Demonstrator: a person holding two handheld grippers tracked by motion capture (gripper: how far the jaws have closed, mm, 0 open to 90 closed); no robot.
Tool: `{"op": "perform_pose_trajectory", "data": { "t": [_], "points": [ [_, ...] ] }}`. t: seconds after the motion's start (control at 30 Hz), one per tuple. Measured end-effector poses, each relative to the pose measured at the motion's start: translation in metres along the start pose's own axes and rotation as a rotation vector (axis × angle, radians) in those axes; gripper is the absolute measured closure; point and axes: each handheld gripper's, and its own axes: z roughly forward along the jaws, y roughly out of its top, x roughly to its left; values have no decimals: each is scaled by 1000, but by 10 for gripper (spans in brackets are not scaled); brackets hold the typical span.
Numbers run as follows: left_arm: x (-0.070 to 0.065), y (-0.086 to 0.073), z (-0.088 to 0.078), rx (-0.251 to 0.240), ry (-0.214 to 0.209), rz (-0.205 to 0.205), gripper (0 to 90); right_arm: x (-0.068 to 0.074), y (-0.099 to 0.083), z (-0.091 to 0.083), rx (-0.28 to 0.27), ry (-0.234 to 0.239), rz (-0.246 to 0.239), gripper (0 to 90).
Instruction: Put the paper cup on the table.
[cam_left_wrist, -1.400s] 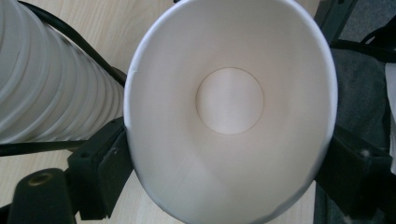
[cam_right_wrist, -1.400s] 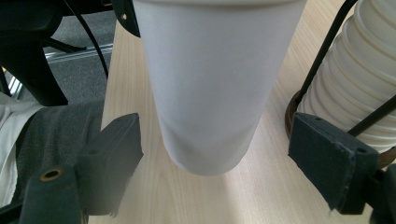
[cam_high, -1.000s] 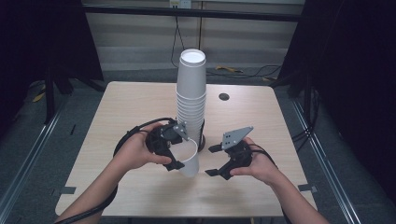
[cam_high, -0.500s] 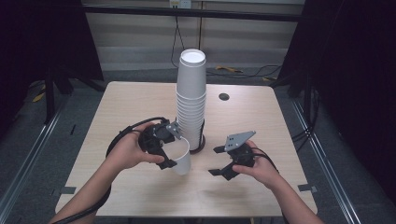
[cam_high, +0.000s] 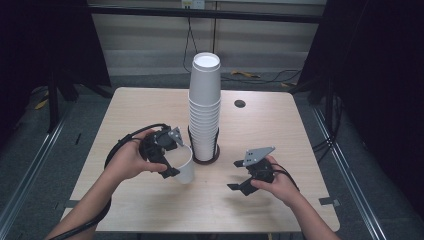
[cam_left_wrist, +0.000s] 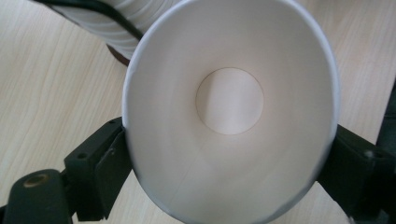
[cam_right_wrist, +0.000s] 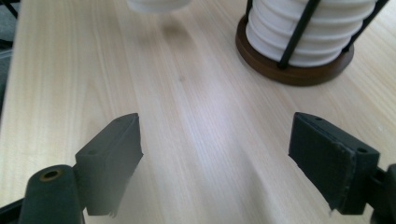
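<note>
My left gripper (cam_high: 172, 150) is clamped on a white paper cup (cam_high: 184, 167), one jaw on each side of its rim, and the jaws have just been easing apart a little with the cup between them; the cup sits low over the table (cam_high: 140, 105), just left of the tall cup stack (cam_high: 204, 107) in its wire holder with the round wooden base (cam_right_wrist: 299, 70). My right gripper (cam_high: 245, 176) hangs with its jaws wide apart and nothing between them, low over bare wood to the right of the stack. The main risk I see is the thin rim: squeeze harder and it ovals or creases, slacken more and the cup may slip and tip, since it looks slightly tilted. The stack is close on the cup's right, so a sideways swing of my left hand could knock it or catch a wire. The small dark round thing (cam_high: 240, 103) far behind is well clear, and so are my trailing cables
</note>
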Motion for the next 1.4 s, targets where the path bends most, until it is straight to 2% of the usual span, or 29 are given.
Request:
{"op": "perform_pose_trajectory", "data": {
  "t": [0.2, 0.27, 0.4, 0.83, 1.1, 1.27, 1.4],
  "points": [
    [8, -9, 2, 21, 27, -21, 121, -2, -13, 4, 26, -35, 1, 166],
    [9, -12, 3, 23, 30, -43, 119, -3, -16, 4, 26, -37, 12, 166],
    [14, -17, 5, 41, 44, -46, 118, -4, -22, 5, 31, -48, 8, 166],
    [23, -30, 5, 50, 72, -72, 113, -3, -32, 13, 50, -81, 2, 166],
    [26, -34, 7, 57, 82, -87, 108, -3, -36, 15, 29, -80, 12, 158],
    [28, -37, 10, 55, 94, -92, 100, -4, -39, 15, 6, -80, 40, 153],
    [29, -38, 14, 78, 105, -88, 97, -3, -40, 15, 4, -86, 34, 154]
  ]
}}
